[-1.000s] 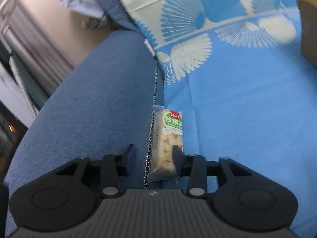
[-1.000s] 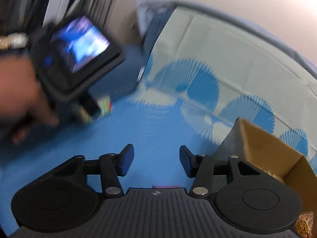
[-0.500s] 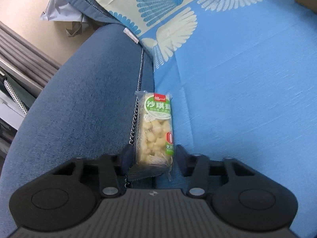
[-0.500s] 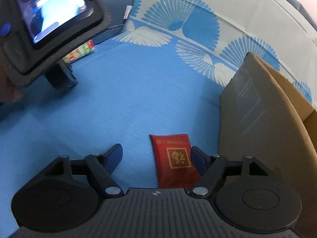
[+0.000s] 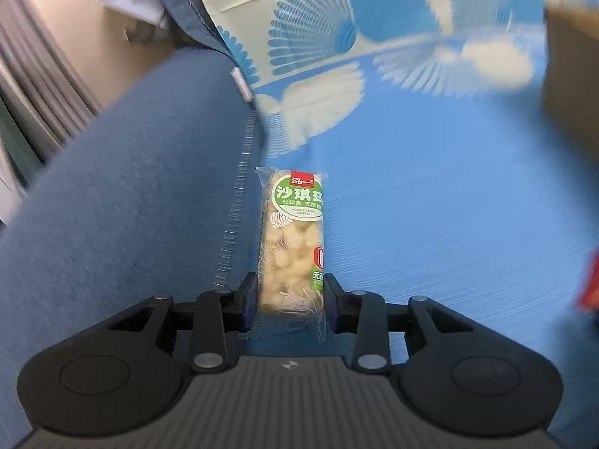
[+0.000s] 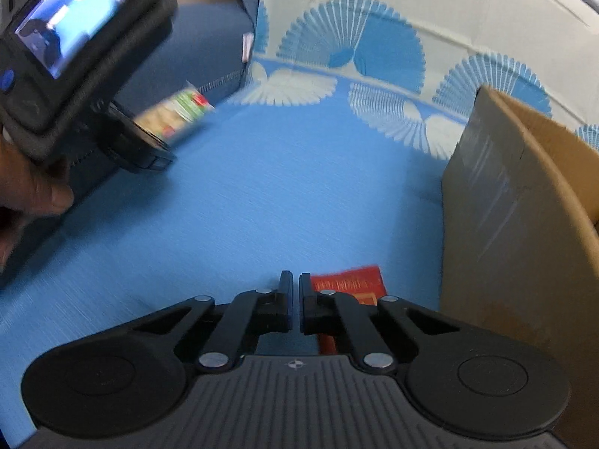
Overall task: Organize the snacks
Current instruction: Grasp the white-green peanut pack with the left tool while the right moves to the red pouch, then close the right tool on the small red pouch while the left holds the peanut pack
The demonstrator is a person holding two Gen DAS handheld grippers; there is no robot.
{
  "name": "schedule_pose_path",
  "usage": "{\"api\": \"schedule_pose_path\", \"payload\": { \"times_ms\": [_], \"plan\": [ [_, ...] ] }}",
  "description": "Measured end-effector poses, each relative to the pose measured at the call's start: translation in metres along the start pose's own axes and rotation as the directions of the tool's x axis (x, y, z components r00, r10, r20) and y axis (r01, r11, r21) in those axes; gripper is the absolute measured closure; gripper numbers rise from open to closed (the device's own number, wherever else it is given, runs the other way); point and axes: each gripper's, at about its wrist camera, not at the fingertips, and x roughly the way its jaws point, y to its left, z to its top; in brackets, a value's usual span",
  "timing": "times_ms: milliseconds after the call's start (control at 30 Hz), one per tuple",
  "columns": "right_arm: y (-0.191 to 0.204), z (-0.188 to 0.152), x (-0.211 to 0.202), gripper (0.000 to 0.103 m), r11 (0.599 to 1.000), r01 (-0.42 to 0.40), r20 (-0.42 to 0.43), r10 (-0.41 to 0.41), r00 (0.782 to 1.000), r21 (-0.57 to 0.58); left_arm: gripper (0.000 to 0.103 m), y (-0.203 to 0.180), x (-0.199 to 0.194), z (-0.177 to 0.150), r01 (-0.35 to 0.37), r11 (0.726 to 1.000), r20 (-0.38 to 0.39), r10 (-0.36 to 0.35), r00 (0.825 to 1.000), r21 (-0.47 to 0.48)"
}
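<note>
Gripping the snack bar (image 5: 292, 239), left tongs (image 5: 290, 301) hold; right tongs (image 6: 295, 305) closed beside red packet (image 6: 350, 284).

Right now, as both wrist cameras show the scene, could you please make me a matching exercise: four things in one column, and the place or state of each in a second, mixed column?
Things
1. snack bar
2. red packet
3. cardboard box
4. right gripper

Places or states
A. shut, nothing between its jaws
B. between the jaws of the left gripper
C. stands upright, to the right of the red packet
D. lies flat on the blue cloth, beside the box

Pairs: 1-B, 2-D, 3-C, 4-A.

Note: the left gripper's jaws have just been closing, with the bar between them.
</note>
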Motion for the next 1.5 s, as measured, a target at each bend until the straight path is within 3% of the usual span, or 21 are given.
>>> {"api": "schedule_pose_path", "payload": {
  "times_ms": [33,100,133,233,267,367,433,500,533,567,633,700,833,933,1000,1033,1067,1267,1500],
  "plan": [
    [0.001,0.002,-0.002,0.100,1.000,0.010,0.017,-0.010,1.000,-0.008,0.063,0.008,-0.007,0.001,0.083,0.994,-0.002,-0.084,0.996,-0.070],
    [0.005,0.004,-0.006,0.098,0.998,0.054,0.044,-0.052,0.998,-0.032,0.063,0.021,-0.019,-0.003,0.184,0.968,-0.010,-0.188,0.982,-0.172],
    [0.007,0.004,-0.006,0.089,0.996,0.071,0.041,-0.069,0.997,-0.048,0.063,0.025,-0.024,-0.005,0.221,0.954,-0.018,-0.230,0.973,-0.203],
    [0.011,0.000,0.002,0.039,0.983,0.158,0.008,-0.158,0.987,-0.096,0.063,0.035,-0.043,-0.020,0.324,0.901,-0.038,-0.349,0.936,-0.289],
    [0.012,-0.001,0.005,0.033,0.979,0.171,-0.013,-0.174,0.985,-0.109,0.063,0.036,-0.048,-0.027,0.340,0.894,-0.043,-0.367,0.929,-0.292],
    [0.012,-0.004,0.010,0.030,0.977,0.184,-0.041,-0.189,0.981,-0.107,0.064,0.038,-0.046,-0.039,0.354,0.884,-0.101,-0.400,0.911,-0.305],
    [0.008,-0.003,0.011,0.034,0.982,0.176,-0.055,-0.180,0.982,-0.076,0.064,0.040,-0.034,-0.040,0.359,0.866,-0.136,-0.425,0.895,-0.347],
    [-0.002,-0.002,0.011,0.047,0.993,0.117,-0.082,-0.115,0.990,0.028,0.063,0.048,-0.026,-0.039,0.363,0.840,-0.136,-0.447,0.884,-0.404],
    [-0.005,-0.001,0.010,0.057,0.993,0.099,-0.081,-0.094,0.992,0.064,0.061,0.050,-0.024,-0.039,0.366,0.827,-0.134,-0.458,0.879,-0.427],
    [-0.005,0.000,0.009,0.078,0.993,0.097,-0.073,-0.093,0.993,0.065,0.061,0.052,-0.025,-0.042,0.364,0.818,-0.133,-0.463,0.876,-0.445],
    [-0.004,0.000,0.006,0.097,0.995,0.058,-0.057,-0.054,0.997,0.087,0.061,0.053,-0.022,-0.042,0.368,0.810,-0.135,-0.472,0.871,-0.458],
    [-0.009,-0.001,0.001,0.102,0.990,0.006,-0.042,0.001,0.999,0.144,0.061,0.053,-0.023,-0.042,0.366,0.817,-0.139,-0.467,0.873,-0.447],
    [-0.005,0.000,-0.008,0.102,0.989,-0.043,-0.005,0.044,0.999,0.145,0.059,0.055,-0.023,-0.040,0.357,0.817,-0.138,-0.460,0.877,-0.452],
    [-0.002,0.003,-0.017,0.099,0.993,-0.014,0.034,0.010,0.999,0.120,0.057,0.058,-0.022,-0.041,0.351,0.815,-0.140,-0.458,0.878,-0.461],
    [-0.001,0.004,-0.018,0.072,0.994,0.048,0.043,-0.052,0.998,0.097,0.057,0.057,-0.022,-0.040,0.358,0.813,-0.135,-0.462,0.876,-0.460],
    [-0.002,0.003,-0.017,0.044,0.993,0.076,0.038,-0.079,0.996,0.090,0.057,0.056,-0.022,-0.040,0.359,0.815,-0.134,-0.462,0.877,-0.455],
    [-0.003,0.003,-0.014,0.035,0.990,0.108,0.029,-0.110,0.993,0.086,0.057,0.055,-0.022,-0.040,0.357,0.819,-0.138,-0.458,0.878,-0.450],
    [0.010,-0.004,0.011,0.030,0.984,0.175,-0.045,-0.177,0.983,-0.033,0.055,0.049,-0.025,-0.038,0.341,0.851,-0.146,-0.426,0.893,-0.398],
    [-0.012,-0.002,0.015,0.030,0.982,0.074,-0.075,-0.062,0.995,0.174,0.055,0.050,-0.025,-0.039,0.348,0.844,-0.142,-0.436,0.889,-0.408]
  ]
}}
